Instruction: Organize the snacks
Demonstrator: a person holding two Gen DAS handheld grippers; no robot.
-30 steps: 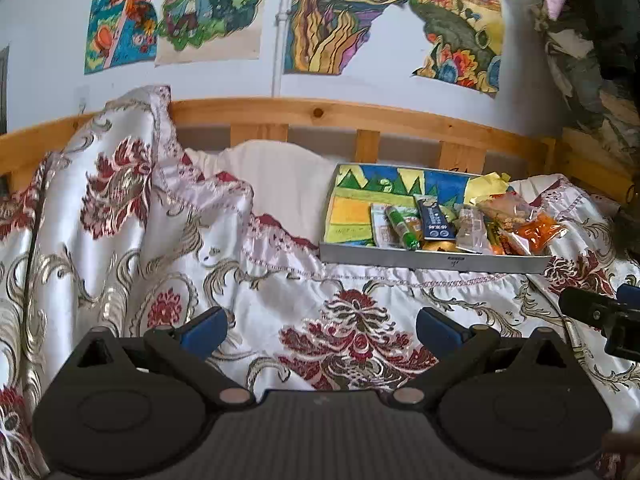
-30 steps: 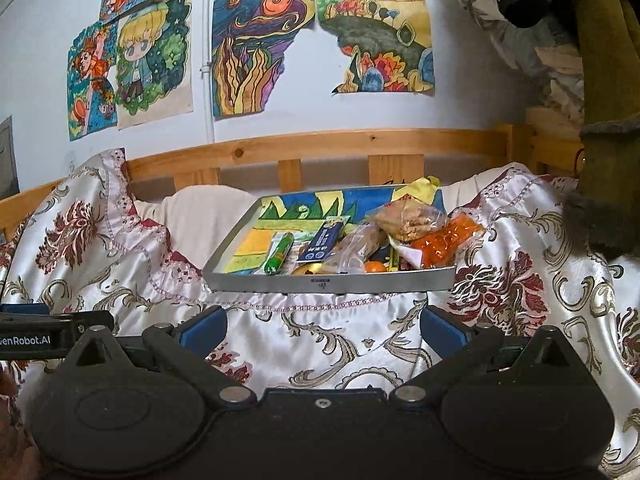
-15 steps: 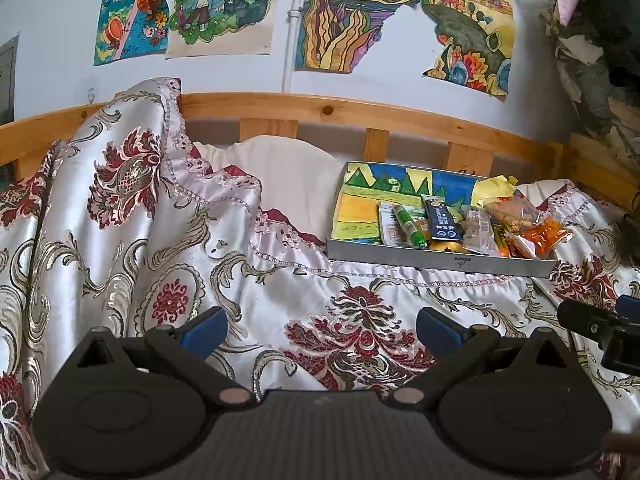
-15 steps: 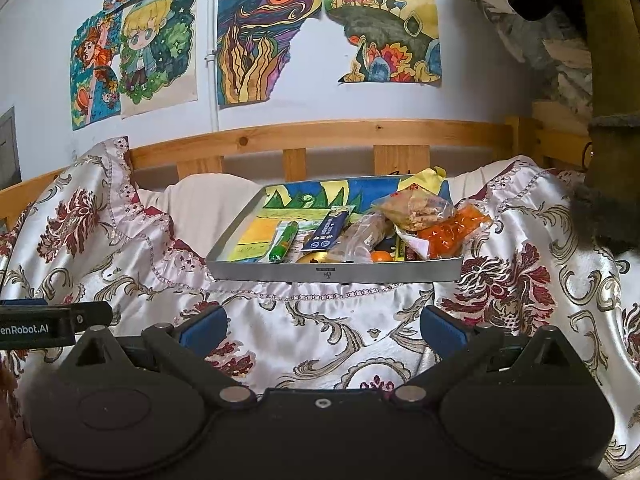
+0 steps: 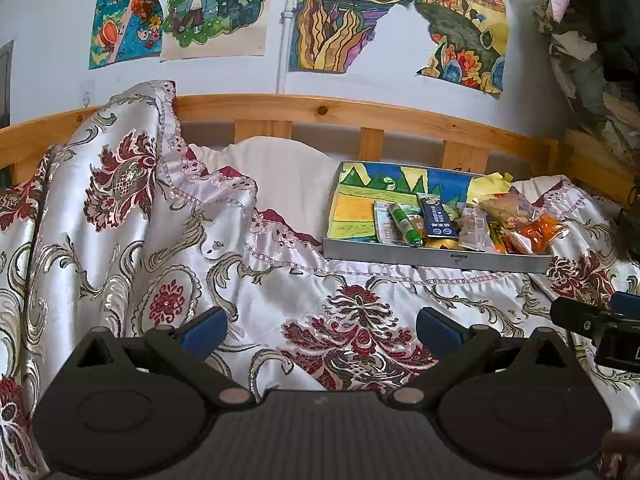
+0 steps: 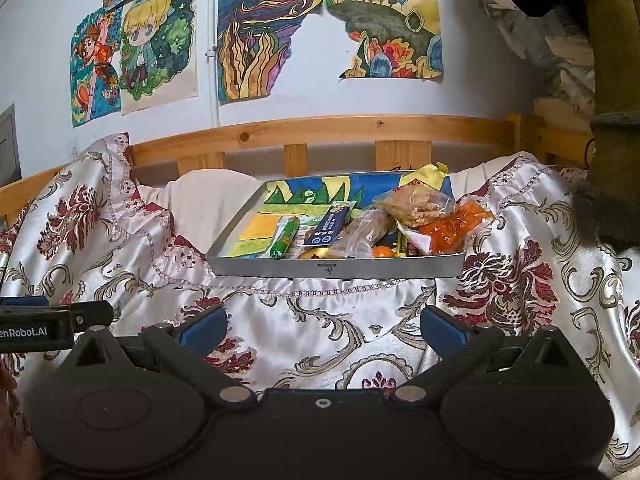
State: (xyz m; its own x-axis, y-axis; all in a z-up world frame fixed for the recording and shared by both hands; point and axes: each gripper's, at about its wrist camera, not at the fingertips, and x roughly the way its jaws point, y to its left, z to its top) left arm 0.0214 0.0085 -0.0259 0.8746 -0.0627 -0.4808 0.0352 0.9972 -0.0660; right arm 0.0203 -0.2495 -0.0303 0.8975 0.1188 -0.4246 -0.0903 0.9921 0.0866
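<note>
A grey metal tray (image 5: 436,259) (image 6: 336,269) lined with a coloured drawing lies on the bed. It holds several snacks: a green tube (image 5: 405,225) (image 6: 285,237), a dark blue packet (image 5: 436,221) (image 6: 330,226), clear bags and an orange bag (image 5: 540,231) (image 6: 452,229). My left gripper (image 5: 320,326) hovers open over the bedspread, below and left of the tray. My right gripper (image 6: 323,326) is open too, straight in front of the tray and short of it. Neither holds anything.
A silky floral bedspread (image 5: 160,240) covers the bed, bunched high on the left. A wooden rail (image 6: 320,128) runs behind the tray, under a wall with drawings (image 6: 264,28). Clothes (image 6: 560,12) hang at the right. The other gripper shows at each view's edge.
Both grippers have crept a little towards the tray, and each view has tilted slightly. Both stay open and the snacks have not moved.
</note>
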